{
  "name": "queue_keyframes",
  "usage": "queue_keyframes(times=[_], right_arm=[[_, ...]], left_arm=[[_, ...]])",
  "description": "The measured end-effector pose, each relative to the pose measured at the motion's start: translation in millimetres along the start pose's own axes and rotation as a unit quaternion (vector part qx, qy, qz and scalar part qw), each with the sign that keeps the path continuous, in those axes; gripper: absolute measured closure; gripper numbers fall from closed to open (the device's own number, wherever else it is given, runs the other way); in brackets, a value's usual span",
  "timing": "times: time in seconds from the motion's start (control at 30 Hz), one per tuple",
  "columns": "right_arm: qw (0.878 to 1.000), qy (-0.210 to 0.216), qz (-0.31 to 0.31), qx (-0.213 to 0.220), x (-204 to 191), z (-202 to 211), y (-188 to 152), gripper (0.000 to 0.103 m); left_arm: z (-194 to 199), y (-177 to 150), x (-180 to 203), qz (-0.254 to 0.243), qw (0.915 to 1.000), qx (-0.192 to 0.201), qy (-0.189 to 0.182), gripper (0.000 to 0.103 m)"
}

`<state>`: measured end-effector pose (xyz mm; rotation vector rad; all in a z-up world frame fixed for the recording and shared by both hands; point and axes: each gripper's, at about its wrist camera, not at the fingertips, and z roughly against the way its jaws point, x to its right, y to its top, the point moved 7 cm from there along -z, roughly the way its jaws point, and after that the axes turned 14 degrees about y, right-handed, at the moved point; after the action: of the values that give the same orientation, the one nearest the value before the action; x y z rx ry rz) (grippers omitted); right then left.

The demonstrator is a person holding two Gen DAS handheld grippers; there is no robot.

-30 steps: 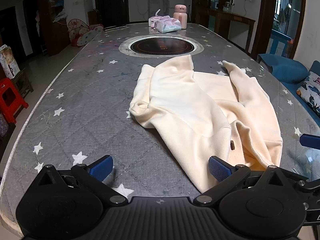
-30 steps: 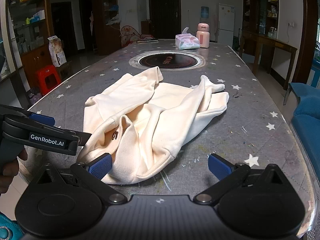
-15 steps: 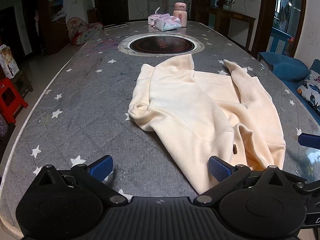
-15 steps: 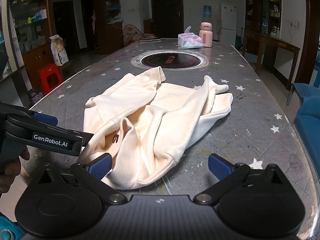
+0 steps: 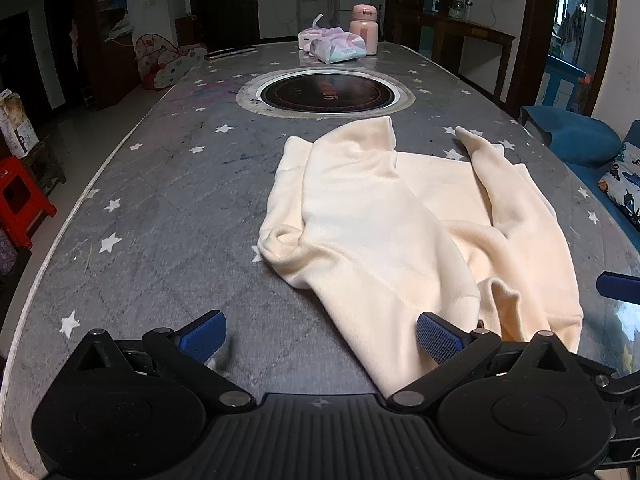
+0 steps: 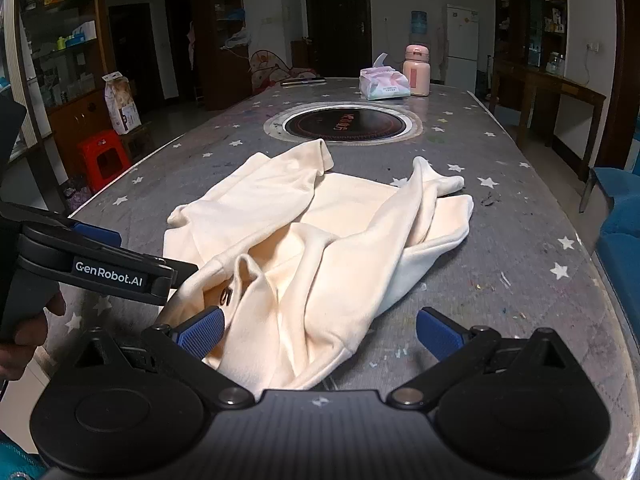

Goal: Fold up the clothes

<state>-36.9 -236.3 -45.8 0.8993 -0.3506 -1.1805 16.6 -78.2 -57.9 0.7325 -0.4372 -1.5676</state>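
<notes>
A cream sweatshirt (image 5: 392, 232) lies crumpled on the grey star-patterned table (image 5: 160, 208), sleeves folded over its body. It also shows in the right wrist view (image 6: 320, 248). My left gripper (image 5: 320, 336) is open, low over the table, with its right finger at the garment's near hem. My right gripper (image 6: 320, 332) is open, its jaws either side of the garment's near edge, touching nothing I can see. The left gripper's body (image 6: 104, 272) shows at the left of the right wrist view.
A round black induction hob (image 5: 326, 94) is set into the table beyond the garment. A tissue pack (image 5: 338, 46) and a pink bottle (image 5: 364, 28) stand at the far end. A red stool (image 5: 20, 200) stands left, blue seats (image 5: 572, 140) right.
Both grippers have moved forward and lower toward the garment's near edge. The garment has not moved. Both stay open.
</notes>
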Motion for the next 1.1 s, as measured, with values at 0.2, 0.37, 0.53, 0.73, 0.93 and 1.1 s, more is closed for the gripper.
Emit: queue_keyframes(times=[0.2, 0.37, 0.53, 0.73, 0.93, 1.1], right_arm=[[1.000, -0.001, -0.003, -0.003, 8.2, -7.6, 5.4, 0.000], [1.000, -0.006, -0.009, -0.004, 18.0, -13.3, 10.4, 0.000], [1.000, -0.010, -0.019, -0.001, 29.6, -18.6, 17.7, 0.000], [0.999, -0.016, -0.033, 0.005, 49.7, -24.5, 33.0, 0.000], [0.999, -0.028, -0.044, -0.006, 69.1, -39.5, 42.4, 0.002], [0.996, -0.010, -0.086, -0.021, 86.0, -56.1, 44.2, 0.012]], left_arm=[[-7.5, 11.2, 5.3, -0.010, 0.9999, 0.005, 0.000, 0.000], [-16.2, 20.9, 6.7, -0.012, 0.9999, 0.005, 0.001, 0.000], [-32.6, 35.4, -3.8, 0.005, 0.9998, 0.001, 0.017, 0.000], [-53.6, 51.9, -17.1, 0.024, 0.9990, -0.006, 0.037, 0.000], [-73.4, 63.4, -22.4, 0.017, 0.9988, -0.004, 0.047, 0.000], [-89.6, 71.6, -18.4, -0.003, 0.9993, 0.002, 0.037, 0.011]])
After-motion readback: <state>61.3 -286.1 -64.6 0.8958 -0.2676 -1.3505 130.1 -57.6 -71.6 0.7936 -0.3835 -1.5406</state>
